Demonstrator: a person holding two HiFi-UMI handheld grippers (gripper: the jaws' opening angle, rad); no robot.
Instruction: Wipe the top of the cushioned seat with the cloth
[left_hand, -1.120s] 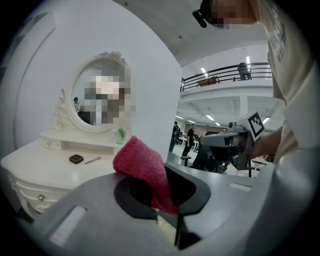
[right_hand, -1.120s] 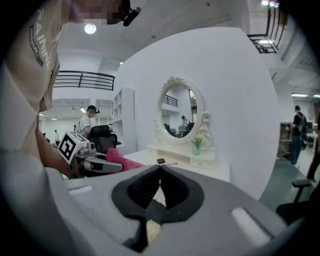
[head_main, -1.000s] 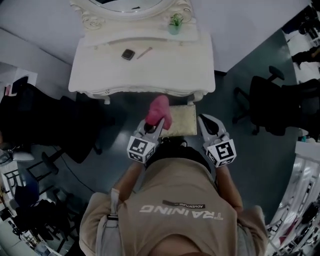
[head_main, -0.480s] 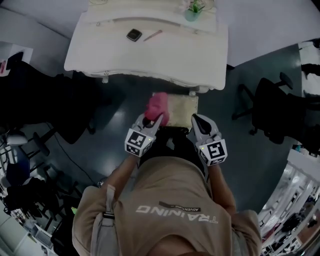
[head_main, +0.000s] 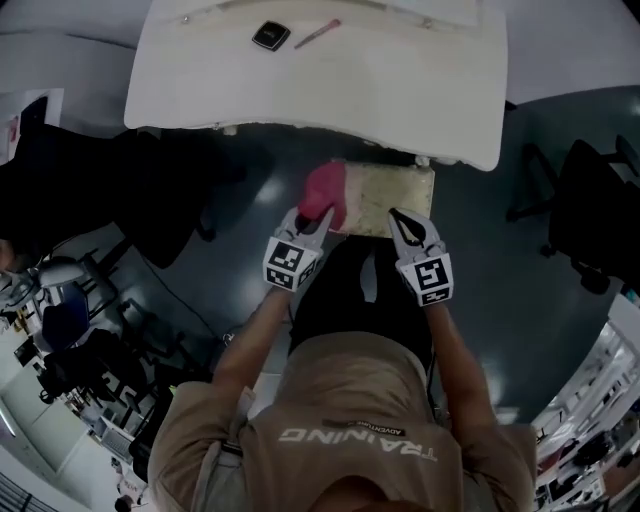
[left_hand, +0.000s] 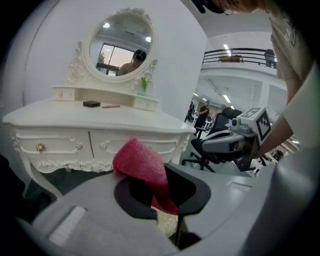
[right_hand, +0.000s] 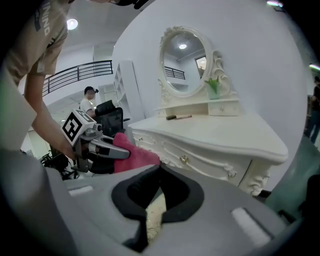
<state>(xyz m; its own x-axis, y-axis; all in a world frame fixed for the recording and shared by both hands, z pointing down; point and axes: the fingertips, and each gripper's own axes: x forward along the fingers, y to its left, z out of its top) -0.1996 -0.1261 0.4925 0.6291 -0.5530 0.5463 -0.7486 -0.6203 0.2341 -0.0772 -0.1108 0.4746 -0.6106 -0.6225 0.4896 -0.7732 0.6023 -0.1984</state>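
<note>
Head view, from the left: the left gripper (head_main: 314, 220) reaches forward from the person's body, and its jaws are clamped on a bunched pink cloth (head_main: 325, 192). The cloth sits over the left end of the cushioned seat (head_main: 395, 195). I cannot tell from above whether it is pressed onto the fabric or held just over it. The left gripper view shows the grip: the cloth stands up from between the dark pads, with a sliver of the cream seat top below them.

The seat is a cream rectangle whose long axis runs left to right, parallel to the front edge of the white dressing table (head_main: 320, 90). Its far edge lies just beside that front edge, and its near edge is by the person's legs. Almost the whole top lies to the right of the cloth, so the wipe most likely has to travel rightward along the long axis, toward the other gripper.

The right gripper (head_main: 400, 218) hangs over the near edge of the seat toward its right end, well apart from the cloth. In the right gripper view its jaws are drawn together on nothing, and only a narrow strip of seat fabric shows below them. The left gripper is clearly the one placed to do the wiping. The right one stands in the path of a full stroke and may need to give way.
</note>
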